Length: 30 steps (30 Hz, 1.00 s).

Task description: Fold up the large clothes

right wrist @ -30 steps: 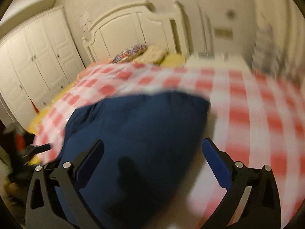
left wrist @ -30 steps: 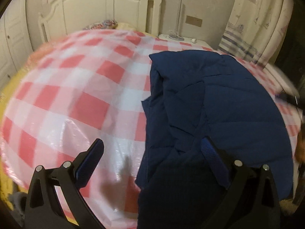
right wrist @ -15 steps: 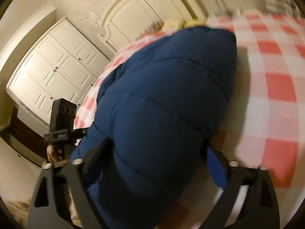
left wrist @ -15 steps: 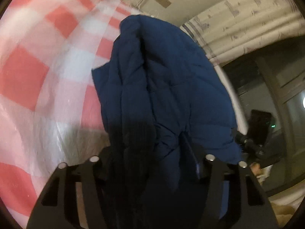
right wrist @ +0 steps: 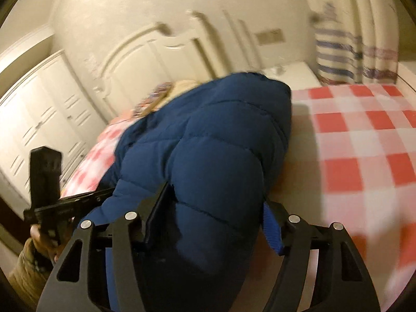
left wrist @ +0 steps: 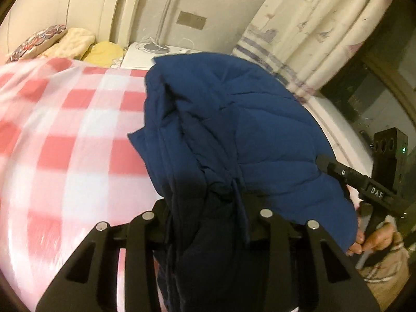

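A navy puffer jacket (left wrist: pixel 234 119) lies lengthwise on the bed's red-and-white checked cover (left wrist: pixel 65 135). My left gripper (left wrist: pixel 205 202) is at the jacket's near left edge. Its jaws are closing, and bunched fabric is pinched between them, hiding the fingertips. In the right wrist view the jacket (right wrist: pixel 213 140) bulges between the jaws of my right gripper (right wrist: pixel 215 215), which are also closing. The black pad (right wrist: pixel 158 208) and the blue pad (right wrist: pixel 271 231) press into its sides. Each view shows the other gripper, held in a hand, at the jacket's near corner.
A white headboard (left wrist: pixel 85 5) and pillows (left wrist: pixel 70 44) stand at the far end. A nightstand (left wrist: pixel 158 52) with a lamp is beside them, then a striped curtain (left wrist: pixel 299 39). White wardrobe doors (right wrist: pixel 33 119) line the left wall. Checked cover (right wrist: pixel 364 143) lies bare to the jacket's right.
Both grippers stood wide open short of the jacket; they have moved onto its near end, their jaws have narrowed around the fabric, and the left view has swung towards the curtain.
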Tool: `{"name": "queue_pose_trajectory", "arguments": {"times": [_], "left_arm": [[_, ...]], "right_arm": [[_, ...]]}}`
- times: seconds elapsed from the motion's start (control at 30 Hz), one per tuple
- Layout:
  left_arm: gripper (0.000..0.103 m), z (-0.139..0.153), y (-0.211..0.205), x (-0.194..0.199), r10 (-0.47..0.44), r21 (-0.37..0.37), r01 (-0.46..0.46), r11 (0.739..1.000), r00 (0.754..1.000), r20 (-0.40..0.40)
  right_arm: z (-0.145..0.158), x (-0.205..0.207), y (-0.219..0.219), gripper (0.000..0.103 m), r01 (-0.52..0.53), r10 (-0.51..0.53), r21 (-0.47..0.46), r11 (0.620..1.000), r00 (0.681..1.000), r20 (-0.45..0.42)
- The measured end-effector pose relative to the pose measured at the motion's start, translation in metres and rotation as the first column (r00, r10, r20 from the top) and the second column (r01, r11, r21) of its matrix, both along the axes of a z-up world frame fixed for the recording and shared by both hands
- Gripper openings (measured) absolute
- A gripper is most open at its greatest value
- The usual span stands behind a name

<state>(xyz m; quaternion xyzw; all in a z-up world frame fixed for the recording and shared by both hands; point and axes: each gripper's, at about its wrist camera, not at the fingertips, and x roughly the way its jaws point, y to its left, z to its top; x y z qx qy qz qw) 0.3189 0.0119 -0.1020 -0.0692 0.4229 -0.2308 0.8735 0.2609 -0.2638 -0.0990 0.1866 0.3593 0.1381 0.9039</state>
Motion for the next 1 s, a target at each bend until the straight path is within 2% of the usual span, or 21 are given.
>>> {"name": "queue_pose_trajectory", "arguments": {"times": [0.07,0.13,0.3,0.33,0.4,0.43,0.5,0.57,0.6,0.63,0.7,0.77,0.83,0.97,1.0], "left_arm": [[0.041,-0.005,-0.010,0.011,0.036,0.033,-0.037,0.999,0.999,0.024],[0.044,-0.010,-0.011,0.010,0.067,0.056,-0.069,0.996,0.997,0.032],[0.045,-0.012,-0.012,0.007,0.077,0.067,-0.081,0.994,0.995,0.062],[0.046,-0.012,-0.011,0.007,0.080,0.069,-0.085,0.994,0.994,0.069],[0.046,-0.012,-0.012,0.003,0.082,0.072,-0.088,0.994,0.994,0.077],[0.046,-0.011,-0.011,0.004,0.083,0.069,-0.089,0.994,0.994,0.076],[0.046,-0.012,-0.013,0.001,0.085,0.065,-0.089,0.994,0.994,0.073],[0.047,-0.012,-0.012,0.000,0.090,0.064,-0.094,0.994,0.993,0.072],[0.049,-0.012,-0.011,-0.001,0.096,0.066,-0.101,0.993,0.993,0.070],[0.052,-0.010,-0.012,-0.004,0.107,0.079,-0.113,0.990,0.991,0.075],[0.055,-0.004,-0.016,-0.012,0.127,0.121,-0.140,0.983,0.986,0.109],[0.066,0.009,-0.020,-0.029,0.162,0.181,-0.194,0.964,0.971,0.178],[0.083,0.023,-0.025,-0.048,0.146,0.195,-0.194,0.961,0.960,0.237],[0.084,0.050,-0.034,-0.087,0.127,0.216,-0.206,0.954,0.935,0.330],[0.087,0.060,-0.034,-0.099,0.133,0.205,-0.216,0.955,0.925,0.355]], "right_arm": [[-0.011,0.010,-0.009,0.066,0.011,-0.011,0.041,0.999,1.000,0.002],[-0.014,0.009,-0.012,0.067,0.021,-0.021,0.033,0.999,1.000,0.012],[-0.001,0.005,-0.021,0.071,0.071,-0.071,0.001,0.997,0.997,-0.035],[0.009,-0.002,-0.019,0.071,0.107,-0.107,-0.028,0.994,0.994,-0.018],[0.030,-0.015,-0.012,0.074,0.137,-0.132,-0.065,0.989,0.988,0.078],[0.040,-0.025,0.001,0.074,0.118,-0.106,-0.090,0.989,0.986,0.126],[0.045,-0.028,0.025,0.075,0.099,-0.072,-0.205,0.974,0.988,0.136],[0.026,-0.021,0.057,0.076,0.054,-0.030,-0.383,0.922,0.997,0.070],[0.018,-0.021,0.065,0.077,0.071,-0.041,-0.443,0.893,0.996,0.077],[0.016,-0.024,0.068,0.080,0.091,-0.054,-0.464,0.881,0.994,0.093],[0.021,-0.031,0.066,0.080,0.115,-0.090,-0.439,0.891,0.993,0.077],[0.032,-0.049,0.064,0.082,0.135,-0.110,-0.399,0.907,0.990,0.085],[0.040,-0.073,0.063,0.088,0.155,-0.110,-0.382,0.911,0.984,0.138],[0.052,-0.107,0.067,0.088,0.172,-0.114,-0.361,0.916,0.978,0.177],[0.058,-0.117,0.068,0.088,0.180,-0.116,-0.357,0.917,0.974,0.194]]}}
